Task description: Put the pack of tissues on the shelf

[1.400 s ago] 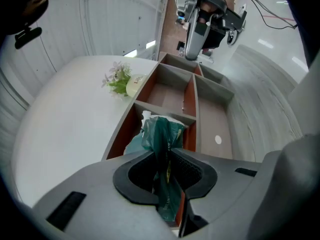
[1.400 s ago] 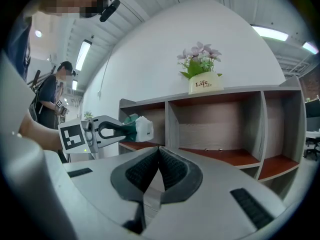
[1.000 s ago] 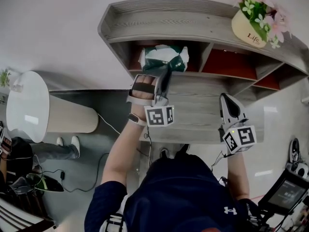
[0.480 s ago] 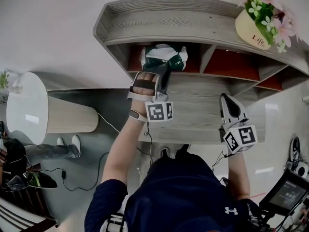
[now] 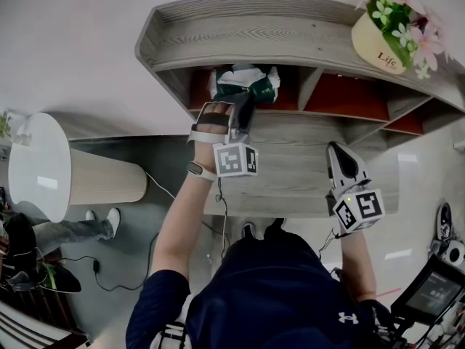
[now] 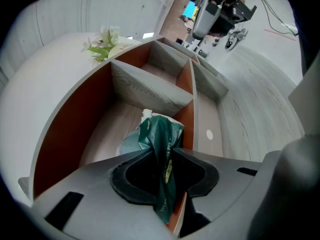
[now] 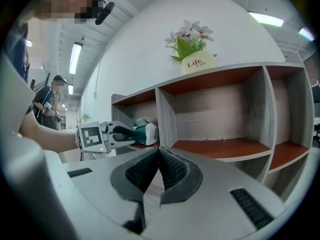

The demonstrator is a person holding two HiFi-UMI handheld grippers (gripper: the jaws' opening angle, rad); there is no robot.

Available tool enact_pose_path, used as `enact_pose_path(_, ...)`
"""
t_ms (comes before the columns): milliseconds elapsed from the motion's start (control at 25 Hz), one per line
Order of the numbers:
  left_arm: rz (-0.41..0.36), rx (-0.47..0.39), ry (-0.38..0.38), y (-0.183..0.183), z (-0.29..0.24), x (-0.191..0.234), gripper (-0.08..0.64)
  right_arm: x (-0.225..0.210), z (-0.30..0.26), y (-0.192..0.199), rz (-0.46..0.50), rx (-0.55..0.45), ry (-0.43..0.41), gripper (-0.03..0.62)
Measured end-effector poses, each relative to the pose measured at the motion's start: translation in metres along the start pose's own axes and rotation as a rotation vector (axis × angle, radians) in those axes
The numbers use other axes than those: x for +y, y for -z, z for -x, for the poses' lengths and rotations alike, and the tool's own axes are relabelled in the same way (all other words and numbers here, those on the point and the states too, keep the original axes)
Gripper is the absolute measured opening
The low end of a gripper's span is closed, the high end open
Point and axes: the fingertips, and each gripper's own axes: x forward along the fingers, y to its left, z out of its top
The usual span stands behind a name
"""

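The pack of tissues, in green and white film, lies in the left compartment of the grey wooden shelf. My left gripper reaches into that compartment. In the left gripper view a fold of the pack's green film runs between the jaws of the left gripper, which are opening with the film still pinched at their tips. The right gripper view shows the pack and the left gripper at the shelf's left end. My right gripper hangs lower right, shut and empty.
A potted flower stands on the shelf's top at the right. The middle compartment and the right one hold nothing. A white round table is at the left. A person stands far off. A screen sits at the lower right.
My left gripper has pushed up and farther into the left compartment, carrying the pack deeper in. The right gripper has barely moved.
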Motion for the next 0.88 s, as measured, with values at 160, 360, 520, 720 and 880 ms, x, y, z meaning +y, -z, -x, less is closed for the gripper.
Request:
enact_pose_path(160,0.014,0.011,0.065,0.001,-0.004,-0.004,0.158,-0.002,0.0,-0.001,-0.004,-0.004,0.01,0.009)
enact_pose_path(360,-0.09,0.09,0.096,0.004,-0.005,-0.01,0.235,-0.002,0.003,0.004,-0.02,-0.003,0.017,0.009)
enact_pose_path(520,-0.053,0.108,0.05,0.005,0.003,0.0,0.297,0.001,0.011,0.0,-0.013,-0.011,0.024,0.009)
enact_pose_path(720,0.025,0.095,0.014,0.003,0.003,0.008,0.344,-0.01,0.013,0.0,-0.014,-0.021,0.041,0.009)
enact_pose_path(880,0.048,0.084,-0.015,0.001,0.038,0.022,0.347,0.006,0.028,-0.012,-0.005,-0.041,0.06,0.009)
